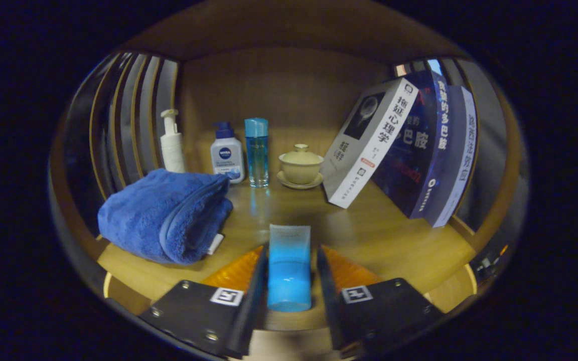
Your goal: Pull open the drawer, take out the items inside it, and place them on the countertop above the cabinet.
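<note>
- My gripper (289,260) has a blue tube (289,268) clamped between its two fingers, one pressing on each side of it; the tube's flat crimped end points forward, away from me.
- The tube hangs over a wooden countertop (369,235) that runs ahead of my fingers to a wooden back wall.
- Just ahead and to the left of my fingers lies a folded blue towel (166,215), with a small white tag showing at its near corner.
- Beyond the towel, along the back, stand a white pump bottle (172,143), a smaller white bottle with a blue pump (227,155) and a tall clear blue bottle (257,150), side by side.
- Straight beyond my fingers, right of the tall bottle, sits a pale lidded cup (300,165) on its saucer.
- Ahead to the right, three books (409,150) stand leaning over to the right, one against the next.
</note>
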`<control>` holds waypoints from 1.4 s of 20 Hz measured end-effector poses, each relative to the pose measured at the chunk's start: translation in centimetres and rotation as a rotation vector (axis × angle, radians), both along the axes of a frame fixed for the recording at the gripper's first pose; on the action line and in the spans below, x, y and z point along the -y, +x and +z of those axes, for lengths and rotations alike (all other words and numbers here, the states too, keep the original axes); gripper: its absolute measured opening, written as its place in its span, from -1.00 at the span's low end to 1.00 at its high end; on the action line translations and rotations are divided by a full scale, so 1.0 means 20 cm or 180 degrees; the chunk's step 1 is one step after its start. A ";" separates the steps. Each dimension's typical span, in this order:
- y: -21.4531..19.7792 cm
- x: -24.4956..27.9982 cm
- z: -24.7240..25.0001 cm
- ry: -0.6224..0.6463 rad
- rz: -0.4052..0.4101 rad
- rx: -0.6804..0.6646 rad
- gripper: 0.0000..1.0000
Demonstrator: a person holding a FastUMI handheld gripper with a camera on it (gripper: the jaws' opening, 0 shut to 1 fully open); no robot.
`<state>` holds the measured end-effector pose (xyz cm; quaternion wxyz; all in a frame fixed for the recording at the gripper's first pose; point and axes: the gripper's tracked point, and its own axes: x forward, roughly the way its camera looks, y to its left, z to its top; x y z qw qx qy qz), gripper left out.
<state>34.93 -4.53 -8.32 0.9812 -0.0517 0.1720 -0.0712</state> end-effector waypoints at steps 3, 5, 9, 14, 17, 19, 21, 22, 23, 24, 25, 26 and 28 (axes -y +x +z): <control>-0.09 -0.05 0.05 0.0006 0.0047 0.0048 0.65; -0.18 -0.09 0.10 0.0112 0.0115 0.0089 1.00; -0.43 -0.10 0.27 0.0272 0.0055 0.0346 1.00; -0.76 -0.15 0.44 0.0328 0.0120 0.0651 1.00; -0.97 -0.21 0.46 0.0207 0.0277 0.0707 1.00; -1.10 -0.22 0.48 0.0146 0.0319 0.0858 1.00; -1.23 -0.22 0.47 0.0115 0.0321 0.1009 1.00; -1.30 -0.21 0.46 0.0136 0.0281 0.1062 1.00; -1.34 -0.21 0.46 0.0165 0.0295 0.1107 1.00; -1.39 -0.22 0.43 0.0184 0.0295 0.1127 1.00; -1.42 -0.21 0.41 0.0172 0.0288 0.1125 1.00; -1.46 -0.19 0.38 0.0153 0.0250 0.1111 1.00; -1.52 -0.17 0.31 0.0166 0.0207 0.1121 1.00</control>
